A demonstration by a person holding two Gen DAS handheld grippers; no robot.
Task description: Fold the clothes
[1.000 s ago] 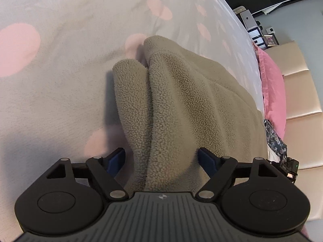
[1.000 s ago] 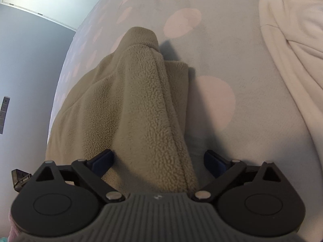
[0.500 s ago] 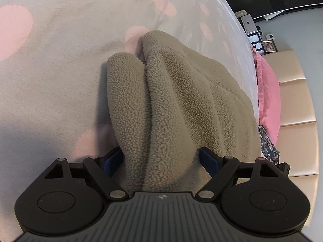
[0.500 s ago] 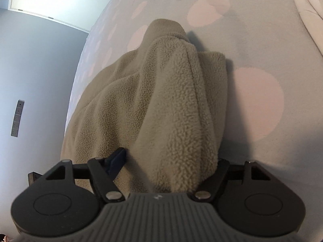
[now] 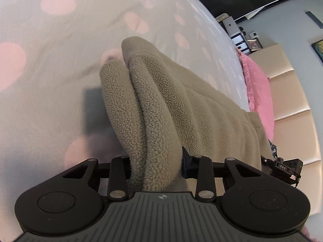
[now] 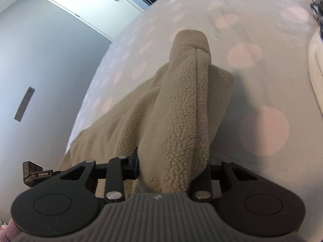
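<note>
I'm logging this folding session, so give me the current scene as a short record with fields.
surface: bed cover, pale with pink dots
garment: tan fleece, bunched in thick folds, one end at each gripper
left gripper: jaws closing, fleece pinched between them
right gripper: jaws closing, fleece pinched between them
nearby: pink pillow beside padded headboard; cream fabric at the right edge of the right view

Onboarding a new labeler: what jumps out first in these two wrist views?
A tan fleece garment fills the middle of both views, bunched into thick folds. The left gripper and right gripper are each closing on a fold of it. Beneath lies a pale bedsheet with pink dots.
</note>
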